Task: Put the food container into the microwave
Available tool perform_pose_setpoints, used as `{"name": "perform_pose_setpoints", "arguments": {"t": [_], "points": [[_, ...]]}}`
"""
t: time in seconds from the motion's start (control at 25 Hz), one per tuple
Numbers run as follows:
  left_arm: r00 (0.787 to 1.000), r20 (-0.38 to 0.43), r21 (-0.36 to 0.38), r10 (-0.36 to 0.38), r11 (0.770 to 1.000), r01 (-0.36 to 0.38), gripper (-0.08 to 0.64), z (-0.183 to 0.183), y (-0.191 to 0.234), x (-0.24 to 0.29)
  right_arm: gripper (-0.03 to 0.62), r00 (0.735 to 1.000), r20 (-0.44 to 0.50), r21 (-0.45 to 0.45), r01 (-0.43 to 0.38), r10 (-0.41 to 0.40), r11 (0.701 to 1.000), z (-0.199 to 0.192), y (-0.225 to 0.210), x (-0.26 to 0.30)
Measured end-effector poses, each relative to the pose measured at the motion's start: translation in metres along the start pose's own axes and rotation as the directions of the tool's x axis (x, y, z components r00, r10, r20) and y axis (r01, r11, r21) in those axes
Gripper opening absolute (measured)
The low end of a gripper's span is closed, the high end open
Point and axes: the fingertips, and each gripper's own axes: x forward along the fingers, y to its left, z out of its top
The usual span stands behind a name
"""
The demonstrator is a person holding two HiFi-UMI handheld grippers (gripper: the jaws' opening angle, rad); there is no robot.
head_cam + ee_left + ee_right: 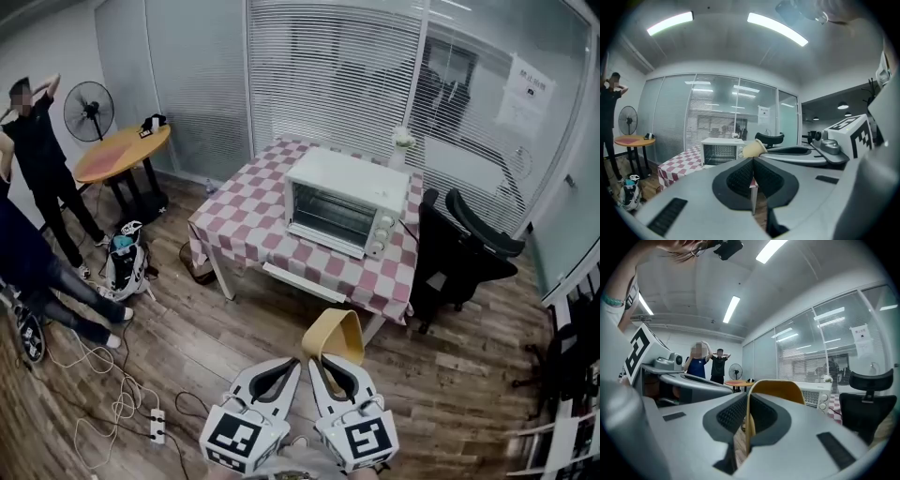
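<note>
Container [330, 319] rim pinched in right gripper [322, 361], body jutting past its tips, left gripper [294, 366] alongside, jaws pressed together empty, microwave [345, 200] well ahead.

Wood-plank floor [234, 347]. Glass walls [469, 94] with white blinds [328, 66] across frame top. Checkered table [248, 211] at centre. Round table [117, 155] and fan [89, 111] upper left. Office chair [469, 248] at right (cables [122, 394] lower left). Strip lights [776, 28] overhead.
</note>
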Motion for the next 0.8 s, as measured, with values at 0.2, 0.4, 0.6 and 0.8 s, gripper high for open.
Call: {"name": "perform_pose_setpoints", "arguments": {"t": [0.2, 0.4, 0.6, 0.8], "points": [[1.000, 0.010, -0.003, 0.015, 1.000, -0.015, 0.012, 0.002, 0.003, 0.002, 0.014, 1.000, -0.003, -0.003, -0.011, 0.011, 1.000, -0.002, -0.002, 0.005], [0.999, 0.020, -0.017, 0.028, 0.999, -0.027, 0.012, 0.002, 0.020, 0.009, 0.014, 1.000, -0.021, -0.004, -0.012, 0.012, 1.000, -0.007, -0.007, 0.021], [1.000, 0.030, -0.031, 0.006, 0.999, -0.005, 0.012, 0.001, 0.050, 0.028, 0.014, 0.999, -0.044, -0.010, 0.010, -0.010, 1.000, -0.012, -0.014, 0.049], [0.998, 0.052, -0.023, -0.041, 0.999, 0.043, 0.012, 0.017, 0.088, 0.062, 0.014, 0.997, -0.038, -0.016, 0.065, -0.066, 0.998, -0.002, -0.039, 0.091]]}}
